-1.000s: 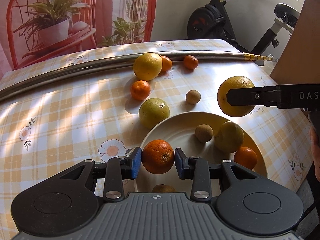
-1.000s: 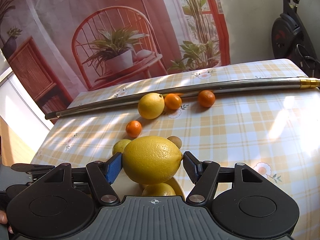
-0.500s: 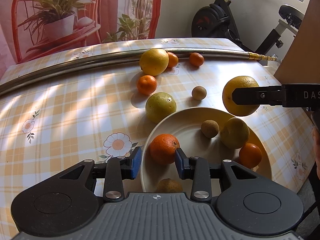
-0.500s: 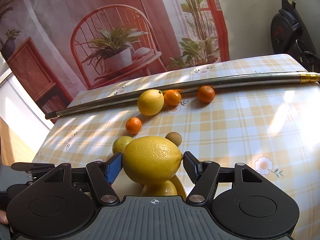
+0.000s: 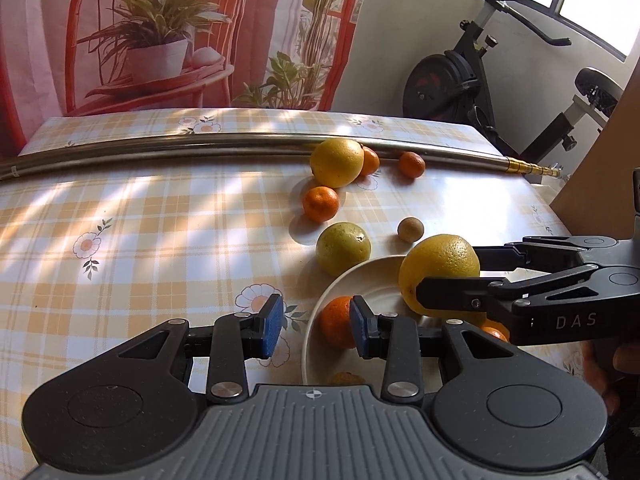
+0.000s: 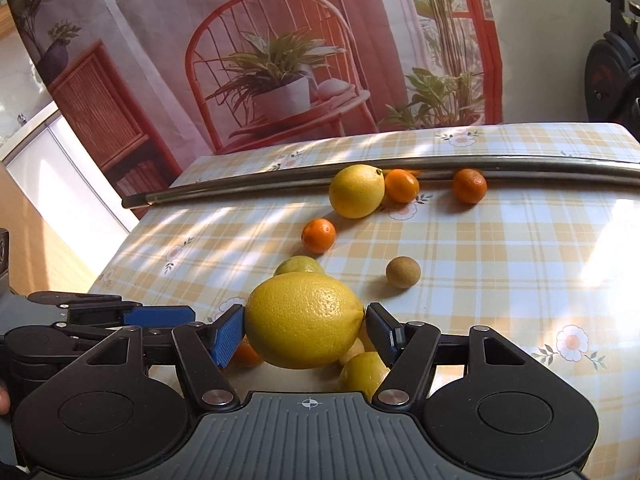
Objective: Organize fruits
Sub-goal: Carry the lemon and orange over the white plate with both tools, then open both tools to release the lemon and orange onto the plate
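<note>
1. Right tongs [image 6: 304,330] grip a pebbly, oval yellow citrus [image 6: 304,320], long axis crosswise between the pads, above the smooth cream plate [image 5: 376,276];
2. Left tongs [image 5: 314,326] gape empty over the checked worktop [image 5: 160,220].

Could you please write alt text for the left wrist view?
The left gripper hangs open beside a white plate holding an orange, while the right gripper carries a large yellow citrus above the plate. More fruit lies scattered on the checked tablecloth.
</note>
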Available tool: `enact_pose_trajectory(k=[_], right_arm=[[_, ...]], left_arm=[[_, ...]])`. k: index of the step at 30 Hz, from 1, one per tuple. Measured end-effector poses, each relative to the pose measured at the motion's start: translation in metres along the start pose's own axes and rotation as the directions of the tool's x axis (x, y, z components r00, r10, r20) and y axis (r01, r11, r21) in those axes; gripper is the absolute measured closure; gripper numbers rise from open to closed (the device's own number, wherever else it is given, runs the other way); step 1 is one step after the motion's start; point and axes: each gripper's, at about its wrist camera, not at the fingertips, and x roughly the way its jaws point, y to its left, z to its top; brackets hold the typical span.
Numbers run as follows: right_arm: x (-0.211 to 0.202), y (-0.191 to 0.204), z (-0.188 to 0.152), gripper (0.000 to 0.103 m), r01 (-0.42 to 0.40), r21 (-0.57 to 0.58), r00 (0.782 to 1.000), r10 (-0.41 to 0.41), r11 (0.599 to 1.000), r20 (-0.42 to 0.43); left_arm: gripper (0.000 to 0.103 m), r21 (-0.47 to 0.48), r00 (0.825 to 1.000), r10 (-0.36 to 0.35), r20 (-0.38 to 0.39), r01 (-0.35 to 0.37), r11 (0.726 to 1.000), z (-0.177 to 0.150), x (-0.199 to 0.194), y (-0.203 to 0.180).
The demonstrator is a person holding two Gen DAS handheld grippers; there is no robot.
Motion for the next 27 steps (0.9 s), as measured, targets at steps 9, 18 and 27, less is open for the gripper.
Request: enact_pose_trajectory(k=[9,18,27], right_arm=[[0.035,0.027,-0.009,0.041,-0.001,-0.261,0.998,-0.014,0.965,-0.056],[0.042,0.017,-0.012,0.040,0.023,-0.205,0.997,-0.037,0.978,-0.066],[0.003,-0.006,-0.006,0.041,0.003,-0.012,0.999,-0.002,1.000,0.045]], left_arm=[[0.065,-0.089,1.000,0.015,0.028,-0.012,0.996,0.005,-0.007,0.016],[0.065,-0.120,0.999,-0.006,0.034,0.010,0.993,0.003,-0.008,0.017],[0.065,-0.156,0.999,-0.006,0.051,0.014,0.988,0.000,-0.011,0.018]])
